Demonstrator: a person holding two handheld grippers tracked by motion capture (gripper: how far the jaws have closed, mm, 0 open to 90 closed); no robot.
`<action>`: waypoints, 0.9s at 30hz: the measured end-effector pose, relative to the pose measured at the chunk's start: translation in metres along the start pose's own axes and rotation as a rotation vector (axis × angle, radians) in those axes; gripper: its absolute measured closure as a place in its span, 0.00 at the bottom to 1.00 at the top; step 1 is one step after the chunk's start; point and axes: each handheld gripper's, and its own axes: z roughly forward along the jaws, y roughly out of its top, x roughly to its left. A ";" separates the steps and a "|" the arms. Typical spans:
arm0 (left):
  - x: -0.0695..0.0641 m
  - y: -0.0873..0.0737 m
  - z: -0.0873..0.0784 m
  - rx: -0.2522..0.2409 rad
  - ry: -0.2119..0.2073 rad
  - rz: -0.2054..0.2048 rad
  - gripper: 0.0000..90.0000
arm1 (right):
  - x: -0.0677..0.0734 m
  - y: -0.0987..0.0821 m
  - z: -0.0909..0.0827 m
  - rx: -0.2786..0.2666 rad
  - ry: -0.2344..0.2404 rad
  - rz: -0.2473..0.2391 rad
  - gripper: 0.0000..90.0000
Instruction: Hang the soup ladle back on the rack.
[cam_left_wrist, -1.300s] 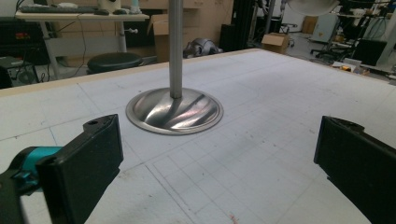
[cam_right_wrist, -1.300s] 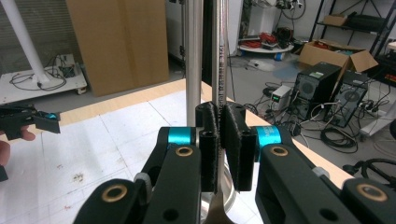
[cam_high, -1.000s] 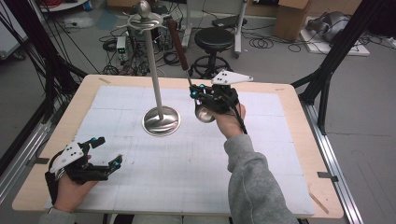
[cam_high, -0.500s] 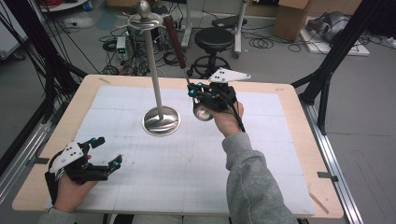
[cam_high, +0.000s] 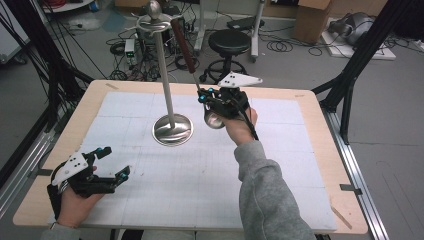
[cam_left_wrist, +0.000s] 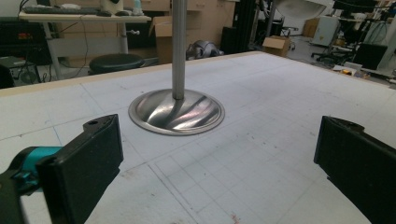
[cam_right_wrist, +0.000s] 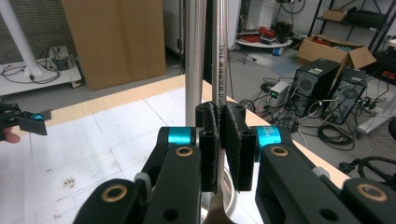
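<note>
Near the far edge of the table (cam_high: 310, 107), a little right of its middle, the right gripper (cam_high: 216, 102) holds a ladle (cam_high: 186, 50) by the metal stem. Its two jaws are pressed together on this thin stem, as the right gripper view shows, with the stem (cam_right_wrist: 219, 70) rising straight up between the black pads. The ladle stands nearly upright, its long axis leaning a little toward the far left corner. The brown wooden handle points up and away, and the shiny bowl (cam_high: 214, 120) hangs low, just under the gripper and above the white gridded mat (cam_high: 280, 165). The handle end is close to the top of the steel utensil stand (cam_high: 172, 129), but I cannot tell if it touches a hook. The stand has a round base on the mat and a tall pole. At the near left corner the left gripper (cam_high: 109, 164) rests low, jaws wide apart and holding nothing.
</note>
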 end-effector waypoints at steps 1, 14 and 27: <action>0.000 0.000 0.000 0.000 0.000 0.000 0.02 | 0.000 0.000 0.001 0.000 -0.001 -0.003 0.94; 0.000 0.000 0.000 -0.002 0.002 -0.005 0.02 | 0.002 0.001 0.015 0.038 -0.009 -0.007 0.94; 0.001 0.000 -0.002 -0.014 0.009 -0.011 0.02 | 0.004 0.003 0.033 0.054 -0.005 -0.001 0.94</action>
